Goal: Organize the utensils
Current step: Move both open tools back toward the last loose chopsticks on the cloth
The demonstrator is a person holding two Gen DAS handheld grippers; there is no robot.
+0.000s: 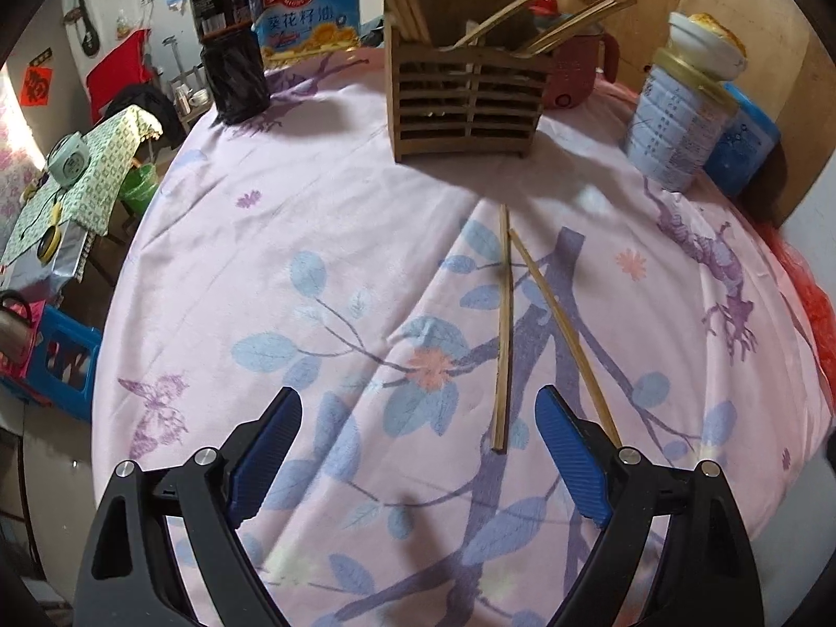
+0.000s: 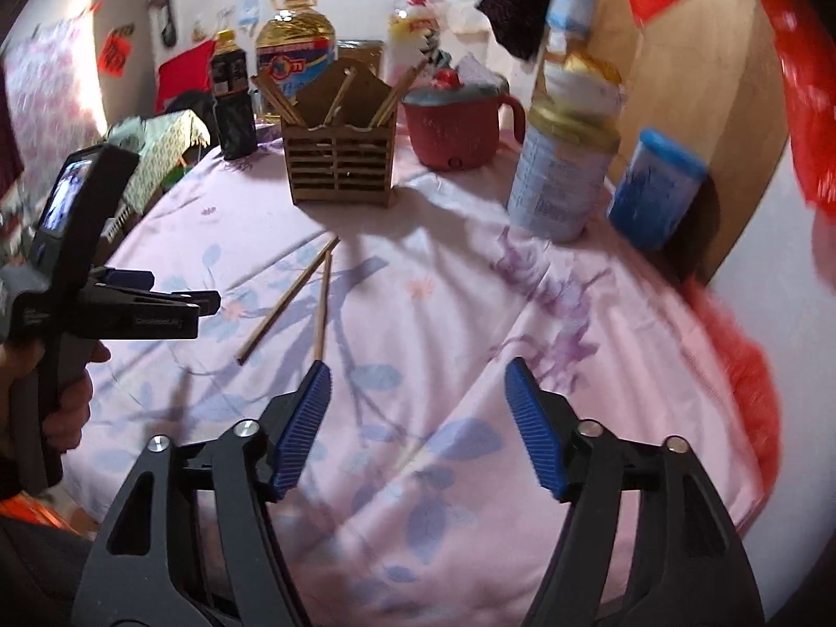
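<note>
Two wooden chopsticks lie loose on the pink floral cloth, one (image 1: 503, 329) running near-vertical, the other (image 1: 564, 337) slanting right. My left gripper (image 1: 418, 407) hovers over their near ends, open, with the first chopstick's tip between its blue pads and not touched. In the right wrist view the same chopsticks (image 2: 285, 303) (image 2: 321, 308) lie ahead and left of my right gripper (image 2: 418, 379), which is open and empty. My left gripper (image 2: 204, 305) shows there at the left edge, held by a hand. A slatted wooden utensil holder (image 1: 465, 99) (image 2: 339, 167) with several chopsticks stands at the back.
A dark sauce bottle (image 1: 227, 42), an oil jug (image 1: 305, 0), a red pot with lid (image 2: 460, 125), a white tin (image 2: 561, 177) and a blue container (image 2: 661, 190) crowd the table's far side. The table's left edge (image 1: 130, 271) drops to a cluttered floor.
</note>
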